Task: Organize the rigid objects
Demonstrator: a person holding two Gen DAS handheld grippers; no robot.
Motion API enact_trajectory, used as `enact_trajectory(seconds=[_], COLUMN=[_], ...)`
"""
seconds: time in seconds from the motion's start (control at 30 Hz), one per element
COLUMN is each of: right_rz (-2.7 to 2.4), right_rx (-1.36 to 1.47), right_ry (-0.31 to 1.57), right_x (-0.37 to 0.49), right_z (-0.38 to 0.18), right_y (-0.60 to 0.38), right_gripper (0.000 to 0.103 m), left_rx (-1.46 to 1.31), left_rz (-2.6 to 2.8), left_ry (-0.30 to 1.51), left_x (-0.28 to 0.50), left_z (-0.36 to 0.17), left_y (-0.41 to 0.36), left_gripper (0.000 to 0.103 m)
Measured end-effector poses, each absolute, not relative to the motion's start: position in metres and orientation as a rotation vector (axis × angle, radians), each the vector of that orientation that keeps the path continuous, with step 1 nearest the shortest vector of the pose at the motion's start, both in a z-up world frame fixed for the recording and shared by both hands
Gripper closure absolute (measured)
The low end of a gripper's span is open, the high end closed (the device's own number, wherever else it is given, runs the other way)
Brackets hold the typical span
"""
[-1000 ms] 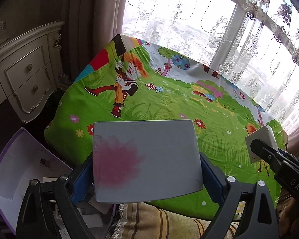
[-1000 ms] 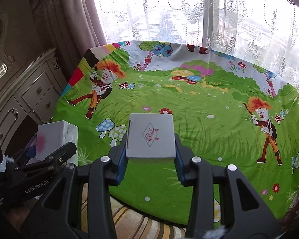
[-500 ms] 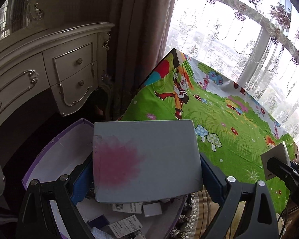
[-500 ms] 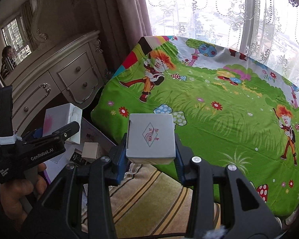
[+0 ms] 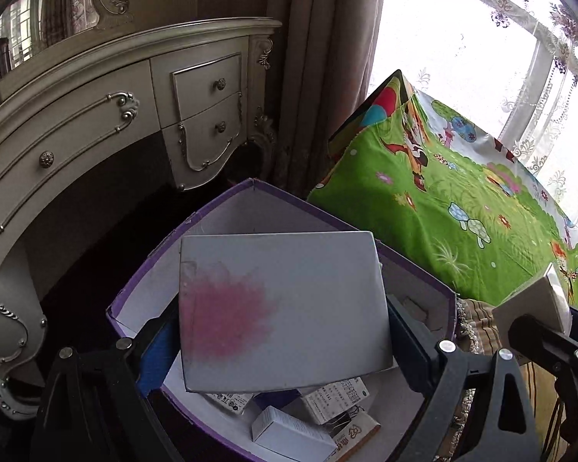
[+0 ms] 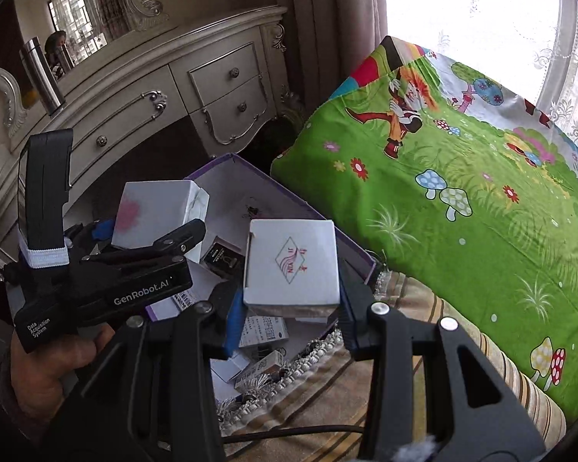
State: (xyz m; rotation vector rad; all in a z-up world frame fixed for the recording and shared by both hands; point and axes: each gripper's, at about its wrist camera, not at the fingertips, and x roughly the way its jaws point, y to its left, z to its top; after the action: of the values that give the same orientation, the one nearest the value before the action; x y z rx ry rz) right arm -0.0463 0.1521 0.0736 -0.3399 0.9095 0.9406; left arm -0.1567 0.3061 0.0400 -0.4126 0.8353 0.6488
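A white box with a pink smudge [image 5: 281, 315] is clamped between the blue pads of the left gripper [image 5: 281, 331], pads pressed on both its sides, and it is held over the open purple-edged carton [image 5: 250, 208]. In the right wrist view the same box [image 6: 154, 211] is seen in the left gripper [image 6: 150, 231], whose black body carries the white lettering "GenRobot.AI" and, smaller, "Data Acquisition System"; a hand [image 6: 54, 362] is wrapped round its handle.

A smaller white box [image 6: 292, 261] is gripped by the right gripper [image 6: 292, 300], jaws partly closed and tight on its sides. On its lid a red diamond outline is printed, with a swirl, red characters and small letters too small to be read with certainty. This box is held over the near corner of the carton [image 6: 273, 188], just beside the edge of the bed.

Inside the carton more small packages are piled: a plain white box [image 5: 289, 435], a printed leaflet-like pack [image 5: 335, 400] with dense text that cannot be read, and a dark box with gold print [image 6: 221, 258], also illegible.

The green cartoon bedsheet [image 6: 462, 208] is spread to the right, a striped fabric [image 6: 385, 381] shows below it, and a cream dresser [image 5: 115, 115] with ornate handles is seen behind the carton. A metal flask [image 6: 42, 77] stands on the dresser top.
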Motion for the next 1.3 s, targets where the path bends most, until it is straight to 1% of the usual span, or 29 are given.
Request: enact_trajectory(seconds=[0.33, 0.73, 0.77, 0.83, 0.9, 0.97, 1.07, 1.3], right_rz=[0.951, 0.940, 0.936, 0.931, 0.926, 0.922, 0.923, 0.939], right_rx=[-0.421, -0.439, -0.438, -0.433, -0.427, -0.422, -0.414, -0.349], right_ry=[0.943, 0.950, 0.951, 0.951, 0.946, 0.935, 0.933, 0.927], right_x=[-0.062, -0.062, -0.062, -0.061, -0.060, -0.060, -0.061, -0.060], right_z=[0.047, 0.039, 0.039, 0.039, 0.040, 0.043, 0.046, 0.057], right_y=[0.173, 0.175, 0.175, 0.174, 0.171, 0.167, 0.163, 0.130], right_gripper=[0.058, 0.058, 0.057, 0.050, 0.037, 0.035, 0.034, 0.031], left_rx=[-0.444, -0.442, -0.446, -0.465, -0.467, -0.471, -0.482, -0.524], left_rz=[0.688, 0.708, 0.706, 0.694, 0.692, 0.687, 0.678, 0.655], left_ry=[0.884, 0.941, 0.945, 0.955, 0.961, 0.968, 0.977, 0.897], left_x=[-0.175, -0.173, -0.174, -0.175, -0.176, -0.177, -0.180, -0.203], left_z=[0.018, 0.008, 0.008, 0.006, 0.005, 0.005, 0.009, 0.047], left_y=[0.321, 0.321, 0.322, 0.322, 0.319, 0.316, 0.308, 0.265], left_gripper=[0.007, 0.006, 0.006, 0.006, 0.006, 0.006, 0.006, 0.006])
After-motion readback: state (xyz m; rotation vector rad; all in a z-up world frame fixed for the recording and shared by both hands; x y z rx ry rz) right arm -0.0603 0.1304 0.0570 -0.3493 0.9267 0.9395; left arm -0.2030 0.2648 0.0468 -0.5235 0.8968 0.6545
